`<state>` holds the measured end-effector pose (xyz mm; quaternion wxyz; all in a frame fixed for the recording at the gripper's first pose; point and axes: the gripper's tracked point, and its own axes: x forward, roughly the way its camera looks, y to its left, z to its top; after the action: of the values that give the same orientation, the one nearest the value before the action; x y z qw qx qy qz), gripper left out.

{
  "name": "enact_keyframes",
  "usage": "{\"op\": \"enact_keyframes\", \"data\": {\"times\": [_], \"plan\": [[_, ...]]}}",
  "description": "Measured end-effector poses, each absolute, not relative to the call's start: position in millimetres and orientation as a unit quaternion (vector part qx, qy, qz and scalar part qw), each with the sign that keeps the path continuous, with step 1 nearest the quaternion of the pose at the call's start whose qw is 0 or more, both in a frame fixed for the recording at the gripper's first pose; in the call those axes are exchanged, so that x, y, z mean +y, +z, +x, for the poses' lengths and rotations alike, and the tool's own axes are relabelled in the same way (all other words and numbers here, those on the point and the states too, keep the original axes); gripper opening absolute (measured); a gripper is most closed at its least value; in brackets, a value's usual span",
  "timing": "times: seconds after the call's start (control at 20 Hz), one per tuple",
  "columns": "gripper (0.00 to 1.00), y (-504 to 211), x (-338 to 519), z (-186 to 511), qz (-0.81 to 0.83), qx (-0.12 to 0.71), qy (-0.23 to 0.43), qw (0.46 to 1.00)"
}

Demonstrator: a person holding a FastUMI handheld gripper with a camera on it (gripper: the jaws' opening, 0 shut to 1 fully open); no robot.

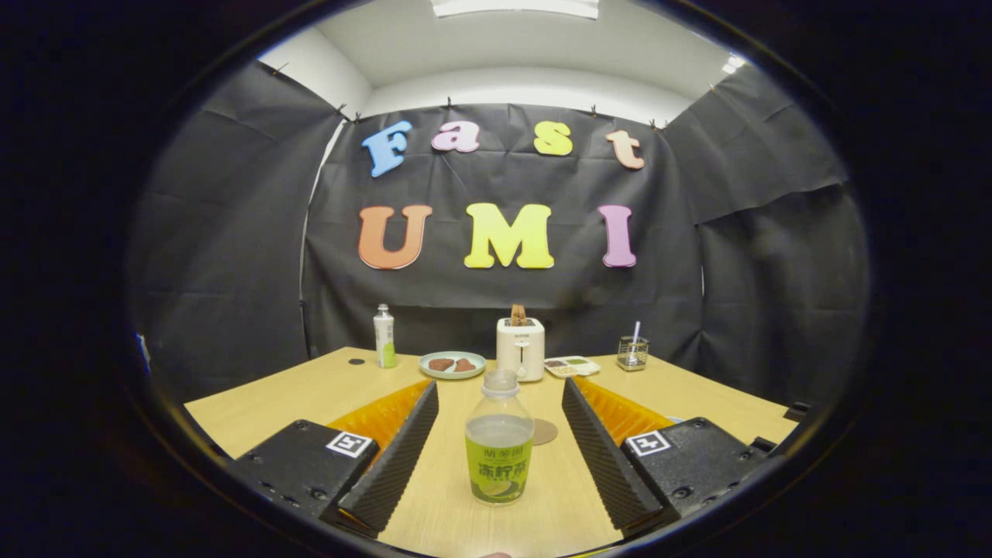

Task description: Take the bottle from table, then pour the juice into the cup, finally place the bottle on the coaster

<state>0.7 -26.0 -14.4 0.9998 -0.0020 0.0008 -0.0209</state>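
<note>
A pale wooden table (310,395) stands before black cloth walls (225,256), under what seems a ceiling light (515,8).

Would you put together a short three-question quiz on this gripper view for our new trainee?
1. True or false: the gripper has both fingers pressed on the bottle.
2. What lies on the table just behind the bottle, to its right?
A. a spoon
B. a round coaster
C. a folded towel
3. Fill in: at the far side of the table, the toaster stands between the plate and the ______ tray.

Key
1. False. The fingers stand open, with a gap on each side of the bottle between them.
2. B.
3. Compartment (a small divided tray).
</note>
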Motion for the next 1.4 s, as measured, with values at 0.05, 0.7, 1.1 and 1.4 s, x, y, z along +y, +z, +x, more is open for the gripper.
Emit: {"op": "enact_keyframes", "data": {"times": [0.05,0.7,1.1,1.4], "plan": [[1.0,-18,-29,0,-0.002,0.001,-0.021,1.0],[1.0,-106,-32,22,0.003,0.056,0.003,0.998],[1.0,-140,-29,53,0.015,0.113,-0.003,0.993],[1.0,-146,-28,56,0.024,0.137,-0.009,0.99]]}}
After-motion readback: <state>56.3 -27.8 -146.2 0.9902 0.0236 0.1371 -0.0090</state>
